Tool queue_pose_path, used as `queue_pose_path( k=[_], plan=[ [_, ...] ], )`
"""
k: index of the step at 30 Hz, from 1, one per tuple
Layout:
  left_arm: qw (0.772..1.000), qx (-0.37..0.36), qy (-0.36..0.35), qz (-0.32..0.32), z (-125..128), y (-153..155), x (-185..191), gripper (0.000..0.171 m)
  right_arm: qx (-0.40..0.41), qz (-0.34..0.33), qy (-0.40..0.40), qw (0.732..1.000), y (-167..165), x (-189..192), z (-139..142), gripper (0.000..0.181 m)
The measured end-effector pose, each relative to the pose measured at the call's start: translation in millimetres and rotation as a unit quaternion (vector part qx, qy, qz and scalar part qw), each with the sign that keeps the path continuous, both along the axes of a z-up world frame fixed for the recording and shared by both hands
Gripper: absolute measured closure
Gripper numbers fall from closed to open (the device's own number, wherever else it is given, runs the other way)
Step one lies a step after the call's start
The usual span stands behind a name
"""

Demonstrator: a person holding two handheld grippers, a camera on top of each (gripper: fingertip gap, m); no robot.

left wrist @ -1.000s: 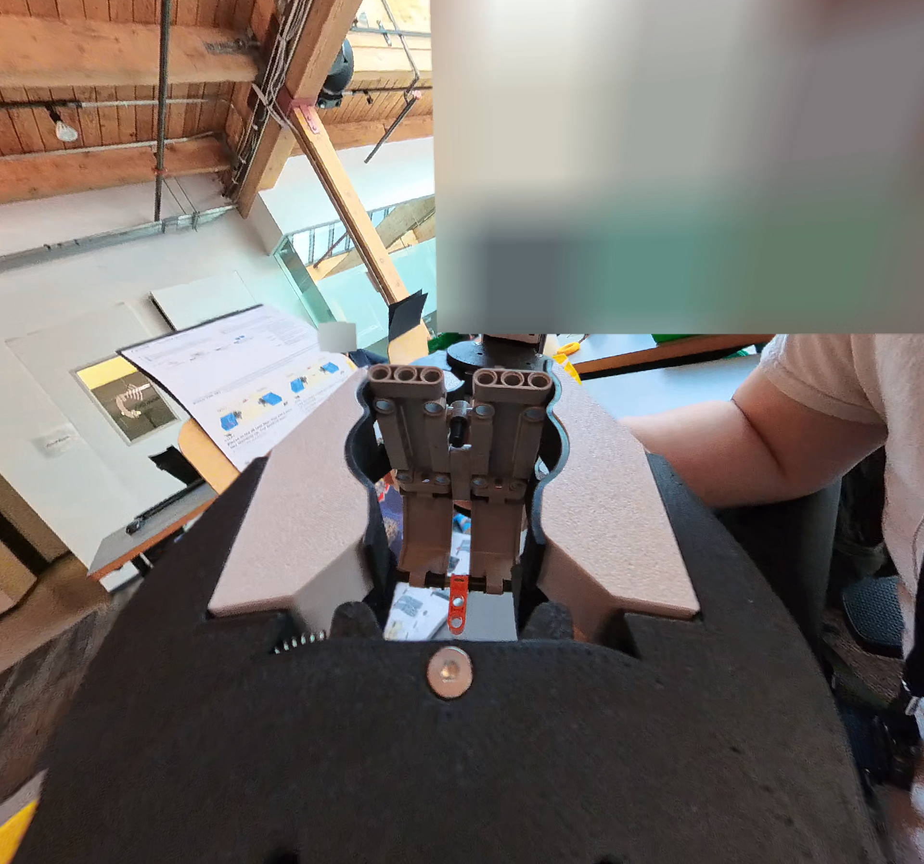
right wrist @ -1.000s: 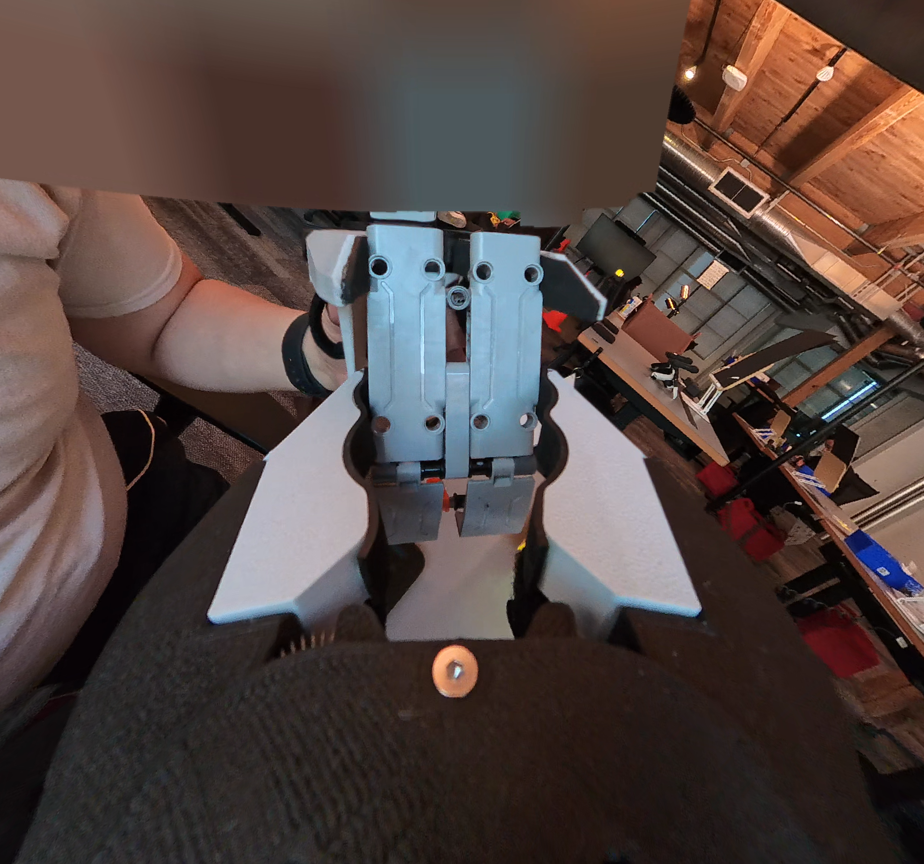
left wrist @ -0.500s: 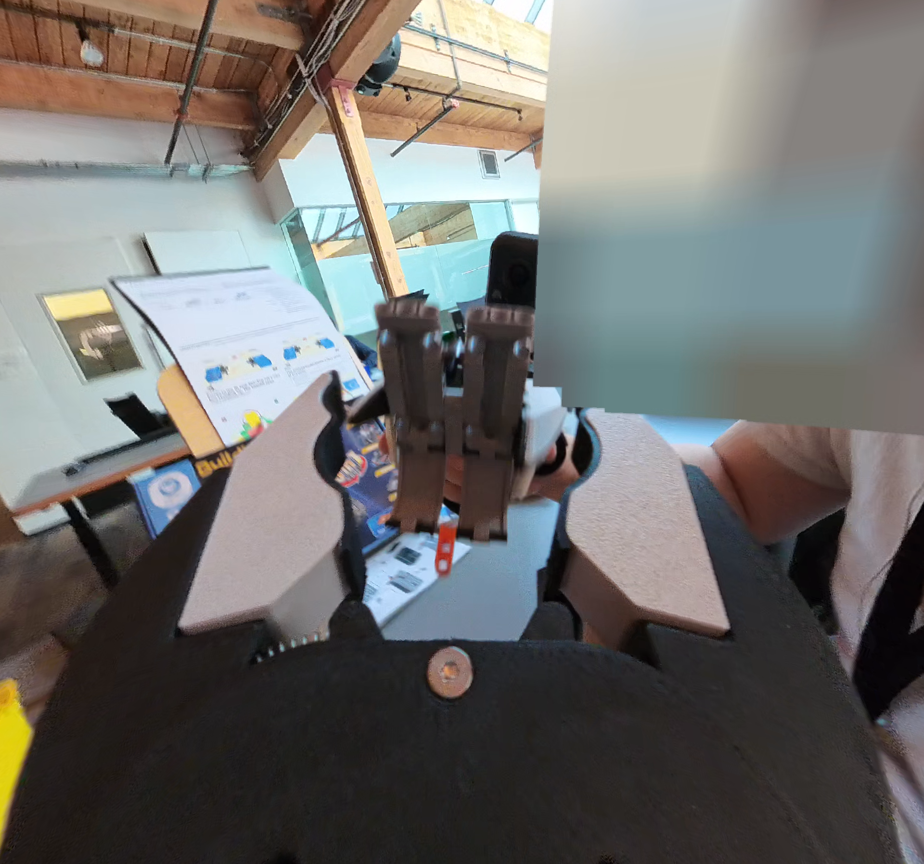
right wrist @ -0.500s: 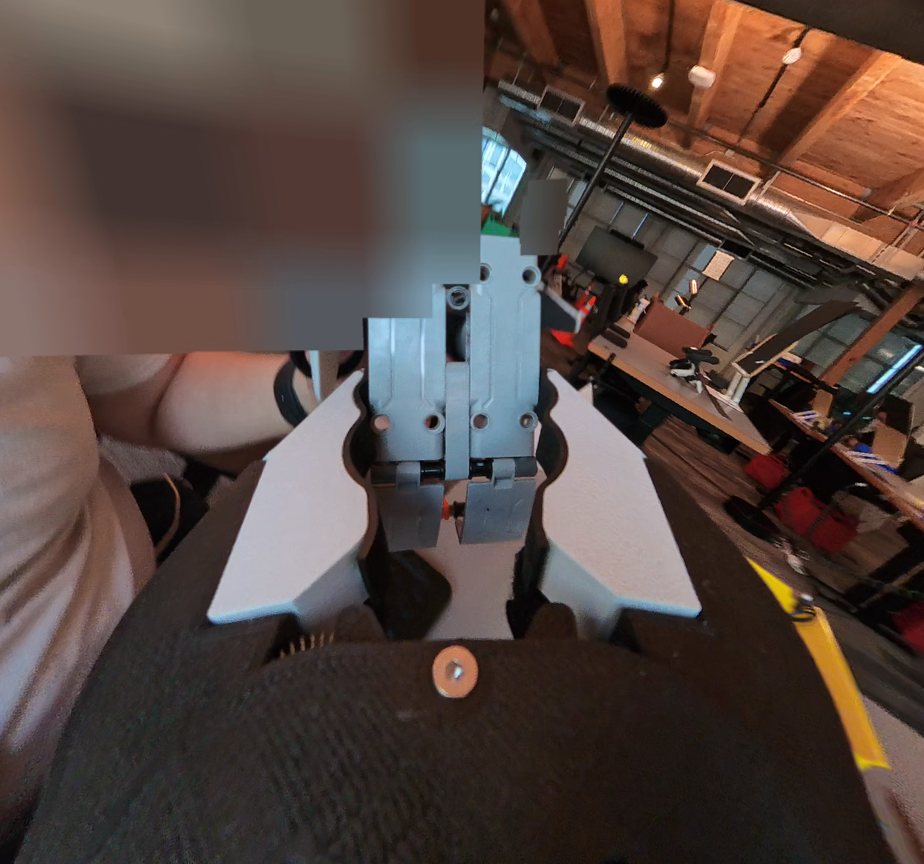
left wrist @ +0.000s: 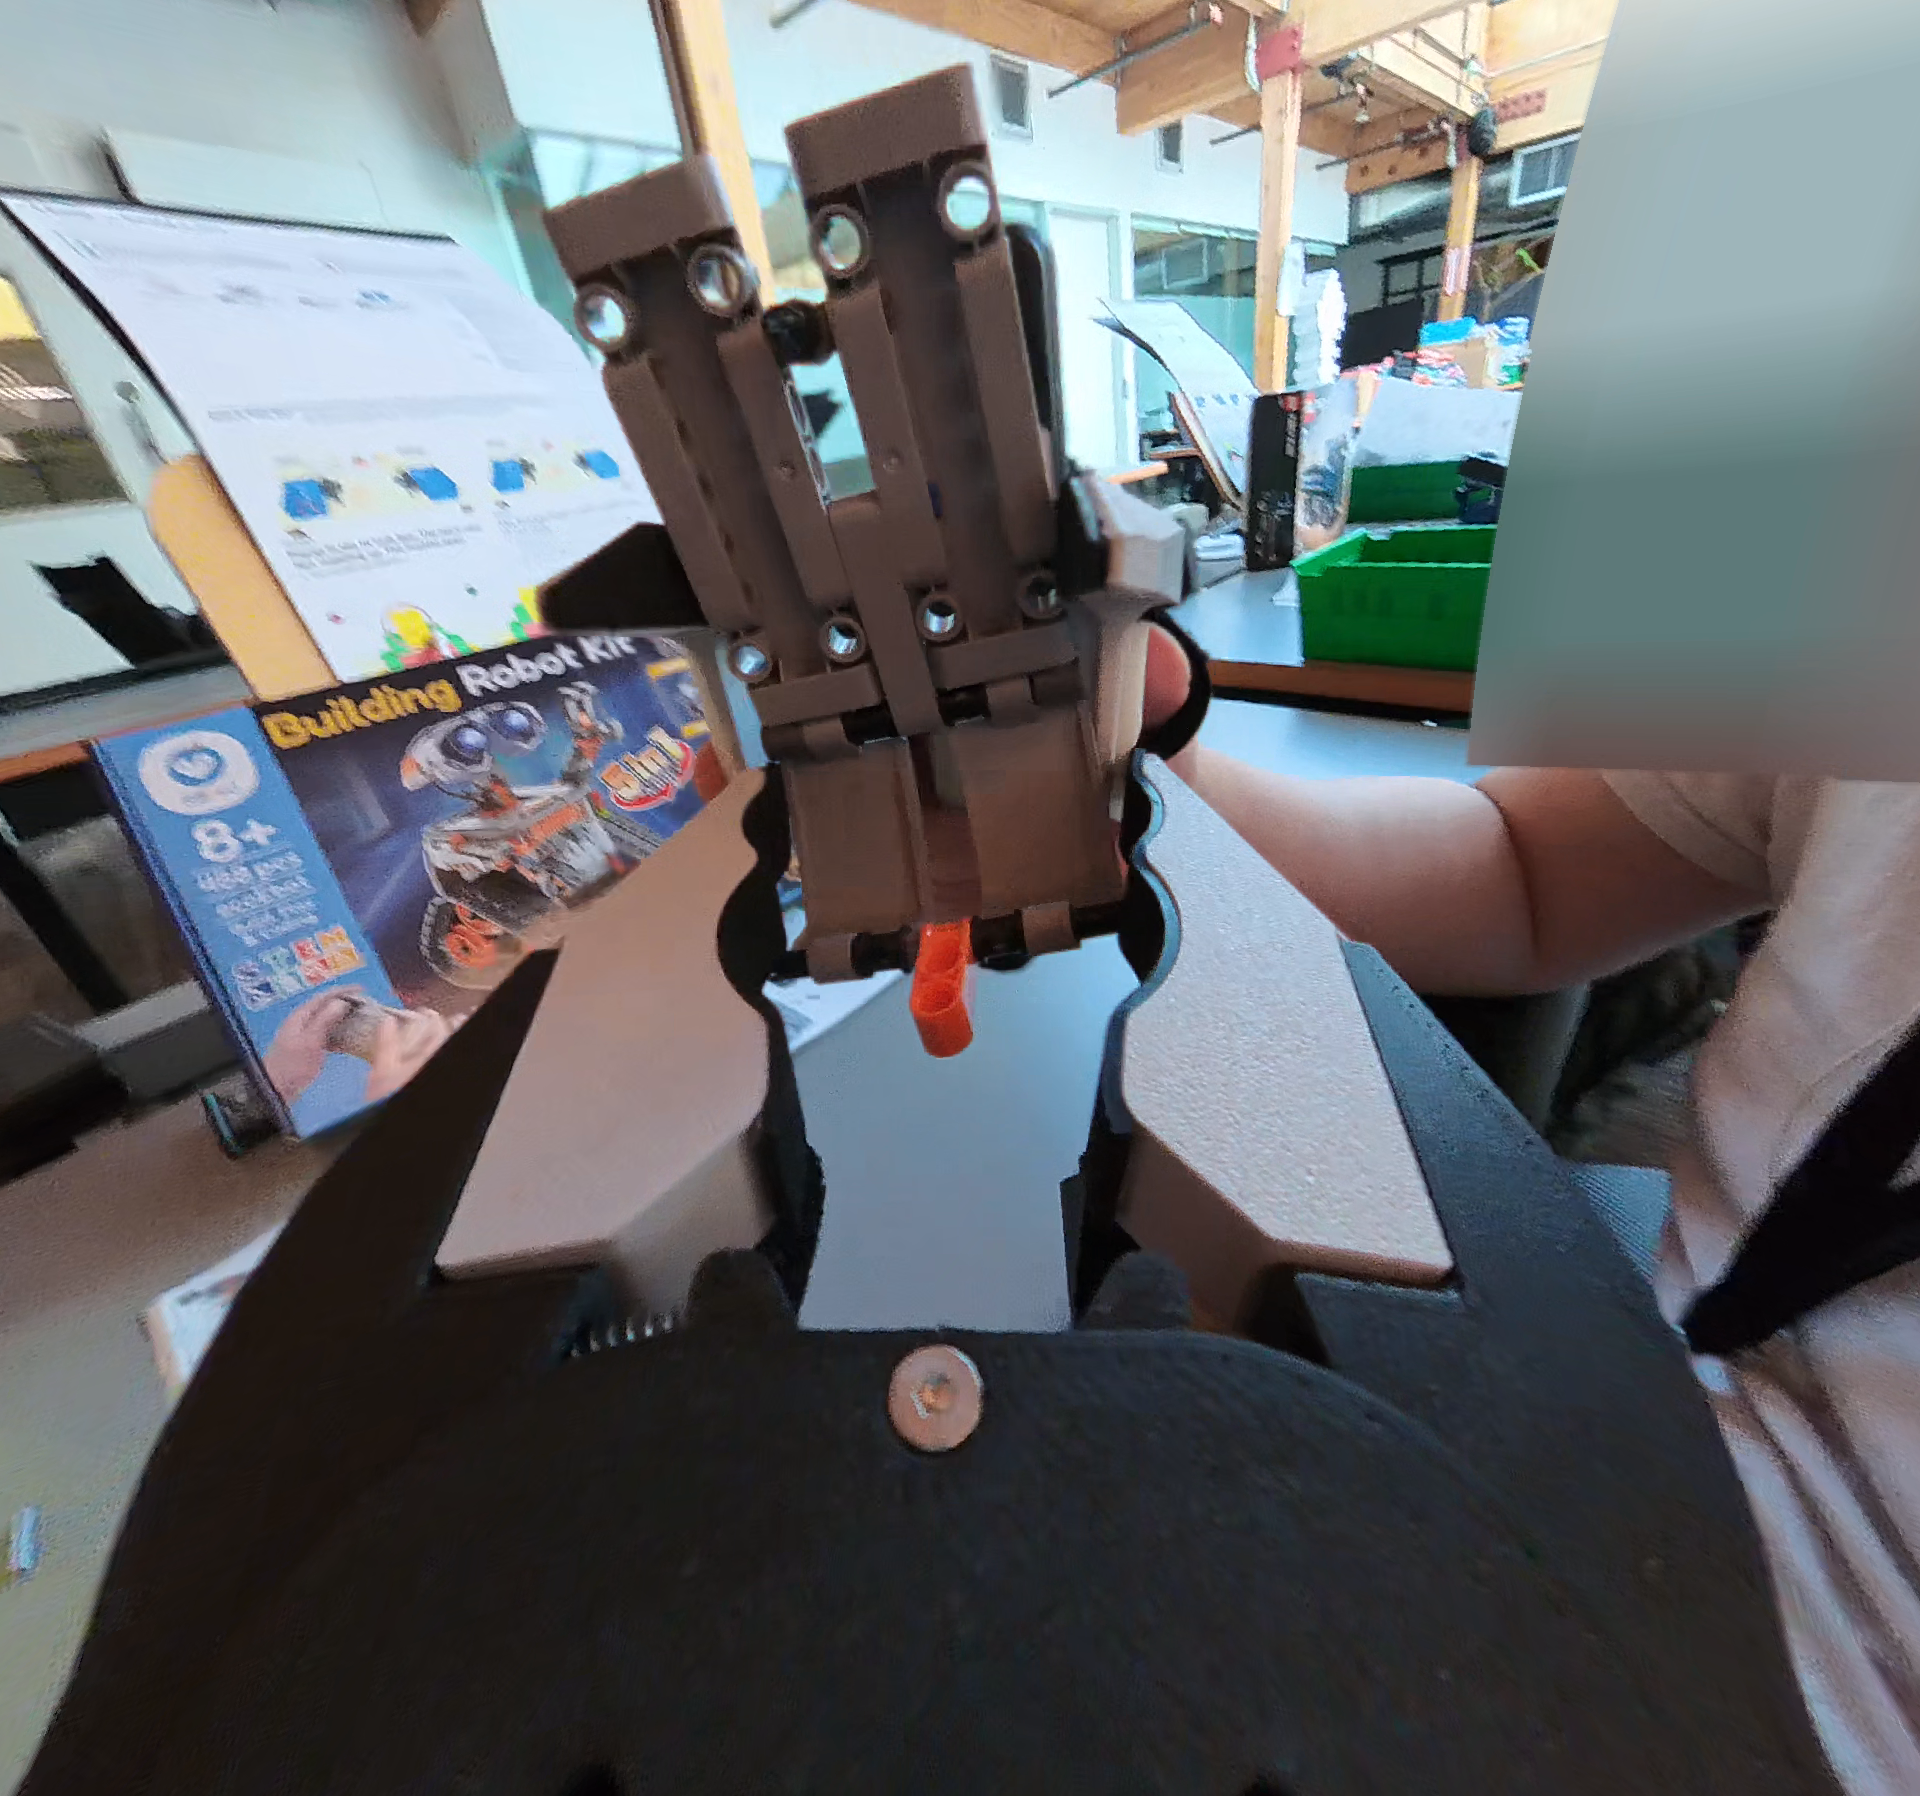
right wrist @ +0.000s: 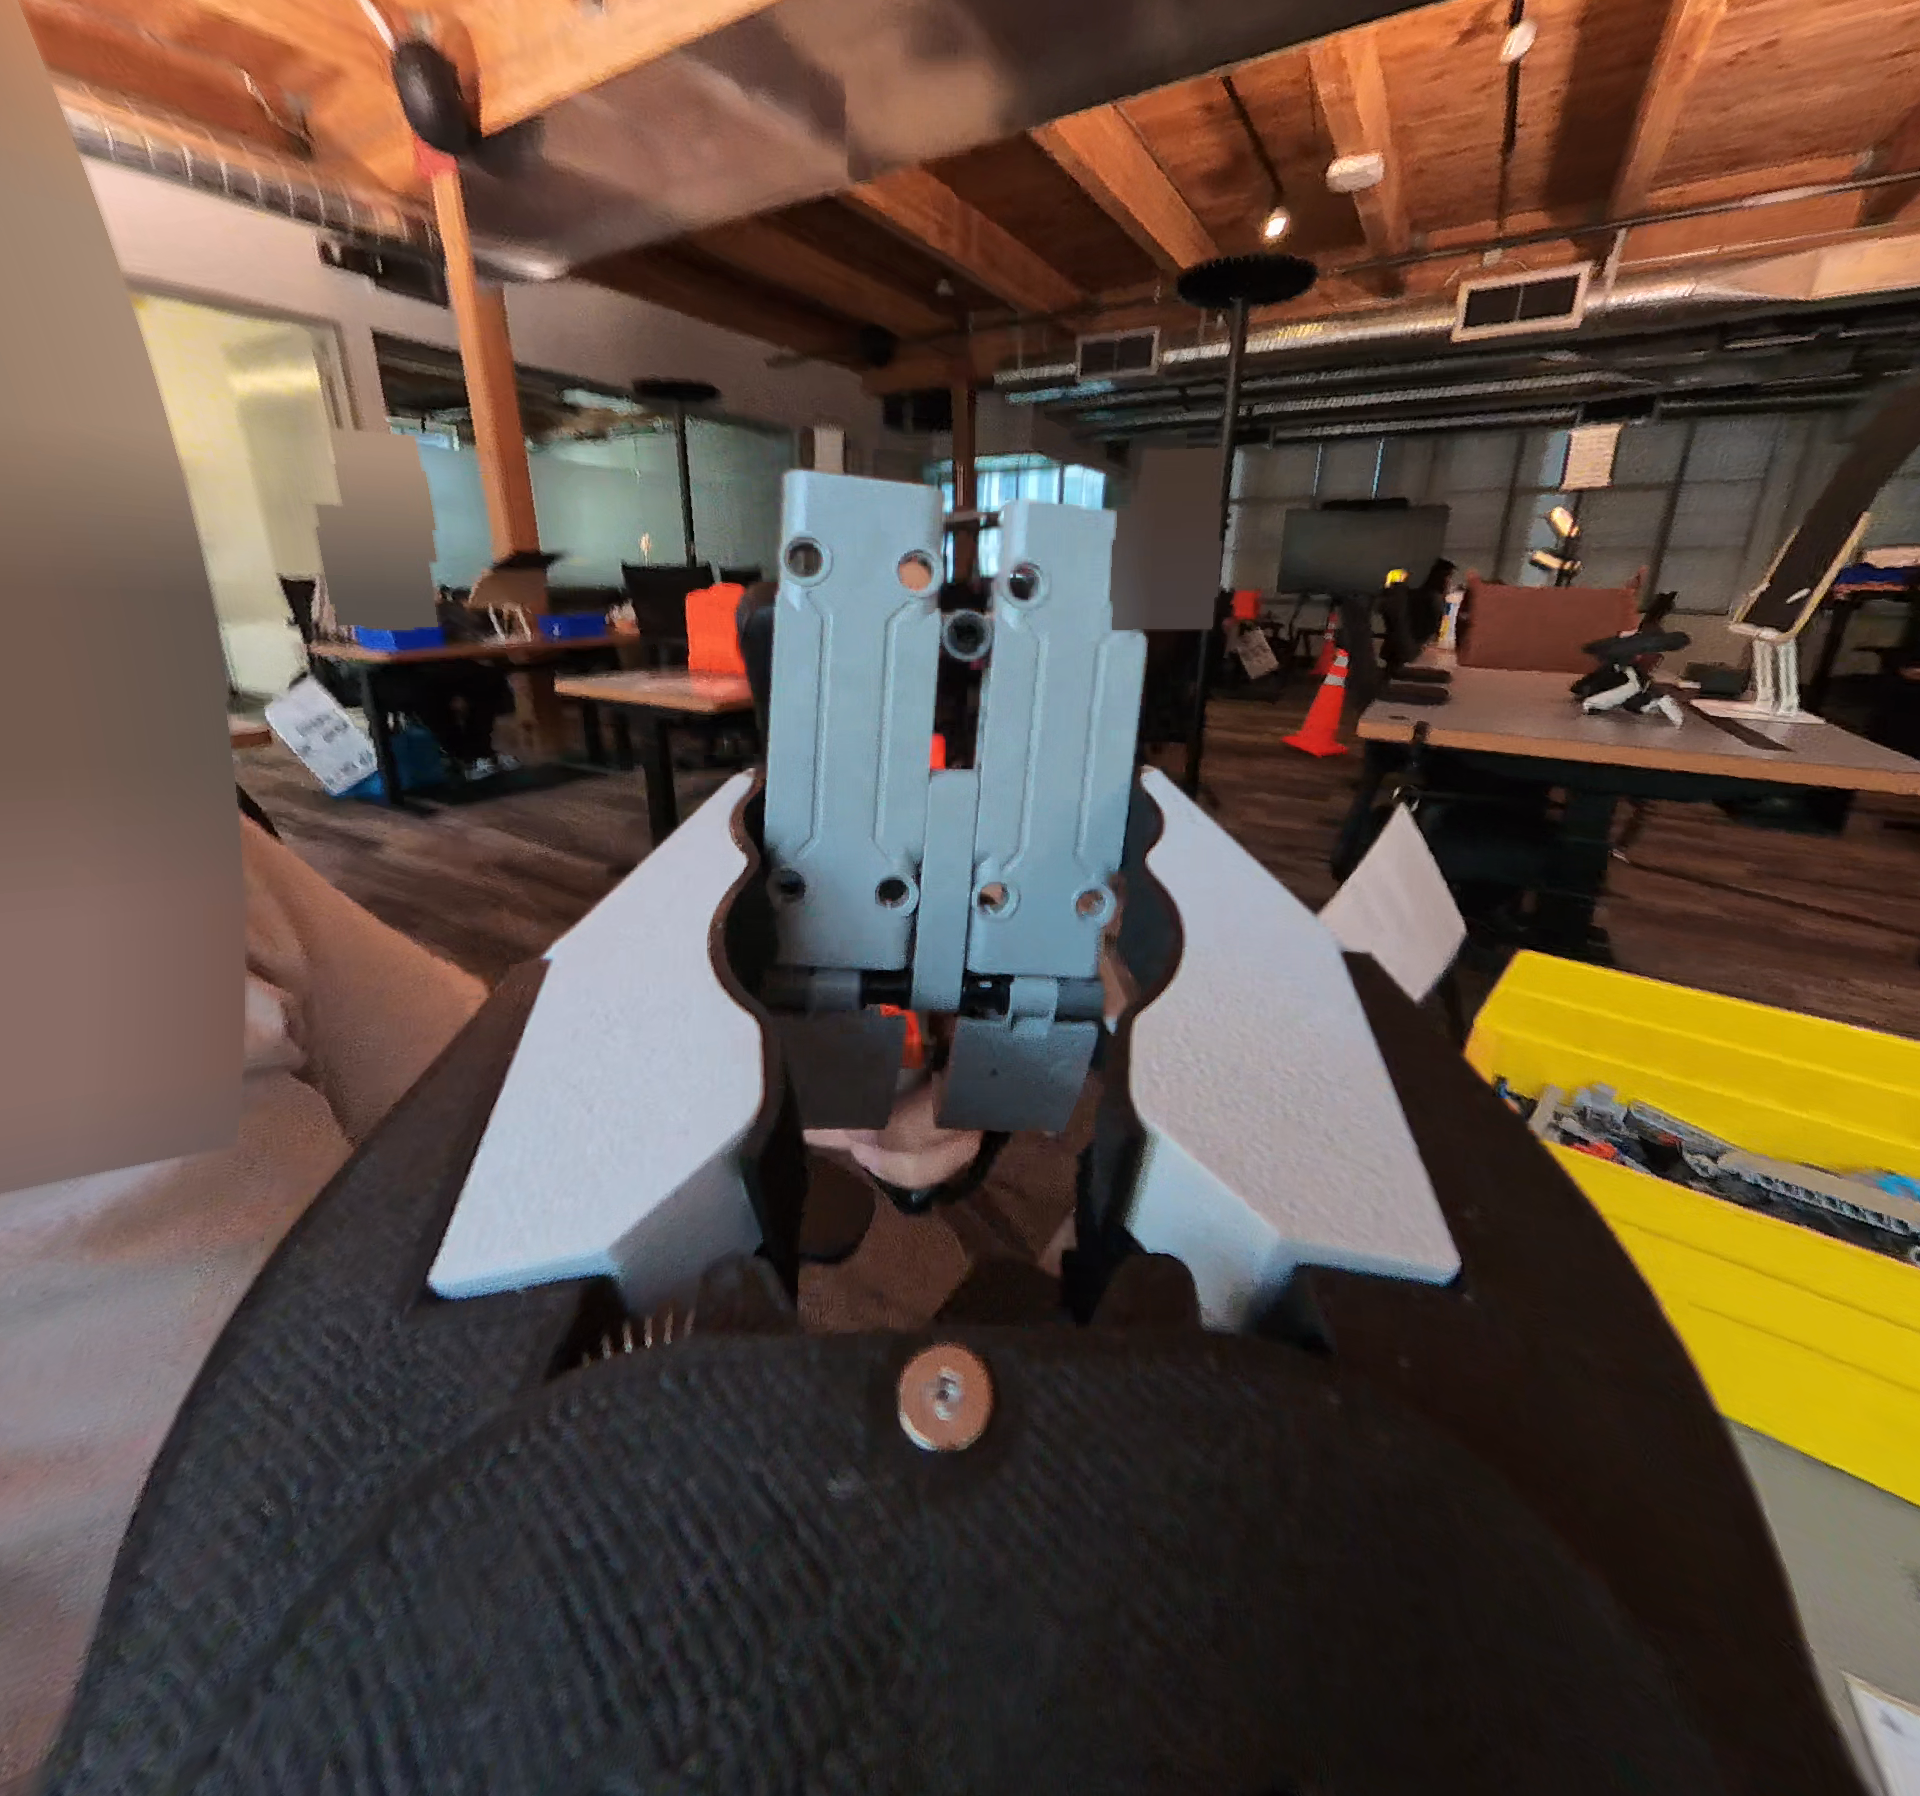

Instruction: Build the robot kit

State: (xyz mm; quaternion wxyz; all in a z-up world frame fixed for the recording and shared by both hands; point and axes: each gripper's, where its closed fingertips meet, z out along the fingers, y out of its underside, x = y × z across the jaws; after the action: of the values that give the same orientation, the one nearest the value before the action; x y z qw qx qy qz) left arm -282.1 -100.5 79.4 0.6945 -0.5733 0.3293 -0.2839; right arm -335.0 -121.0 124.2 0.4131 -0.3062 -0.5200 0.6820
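Note:
A grey building-block assembly (left wrist: 883,603) of two long beams on a hinged base is held in the air between both grippers. My left gripper (left wrist: 951,811) is shut on its lower blocks, with both fingers against its sides. An orange pin piece (left wrist: 942,993) hangs from its bottom edge. My right gripper (right wrist: 945,811) is shut on the same assembly (right wrist: 935,759) from the opposite side. Its fingers (left wrist: 1132,541) show behind the beams in the left wrist view. A bit of orange (right wrist: 911,1034) shows between the lower blocks.
A blue robot kit box (left wrist: 416,863) and an instruction sheet on a stand (left wrist: 364,416) stand at the left on the grey table (left wrist: 935,1175). Green bins (left wrist: 1392,593) are behind. A yellow bin of parts (right wrist: 1714,1175) is at the right. A person's arm (left wrist: 1455,873) reaches in. The left gripper's tips are roughly 6 cm from the right gripper's.
My left gripper had opened wide around the assembly half a second ago and has now closed on its lower end. Both views have swung down from the ceiling; the assembly has tilted.

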Motion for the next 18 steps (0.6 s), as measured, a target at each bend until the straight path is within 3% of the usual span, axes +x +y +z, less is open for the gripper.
queue_pose_path(
  k=[3,9,12,15,18],
  plan=[
    [0.999,-0.033,0.007,-0.034,-7,-6,7,0.111,0.027,0.026,-0.051,0.998,-10,-1,-10,0.114],
    [0.997,-0.075,0.027,-0.018,-9,-7,-5,0.113,0.011,0.036,-0.105,0.994,-5,5,-10,0.117],
    [0.996,-0.08,0.03,-0.004,-7,-8,-10,0.113,-0.008,0.043,-0.104,0.994,-4,13,1,0.106],
    [0.996,-0.083,0.025,0.0,-5,-11,-12,0.114,-0.024,0.032,-0.083,0.996,1,21,17,0.108],
    [0.994,-0.092,0.051,0.01,-10,-11,-11,0.113,-0.004,0.013,-0.096,0.995,0,19,13,0.111]
  ],
)
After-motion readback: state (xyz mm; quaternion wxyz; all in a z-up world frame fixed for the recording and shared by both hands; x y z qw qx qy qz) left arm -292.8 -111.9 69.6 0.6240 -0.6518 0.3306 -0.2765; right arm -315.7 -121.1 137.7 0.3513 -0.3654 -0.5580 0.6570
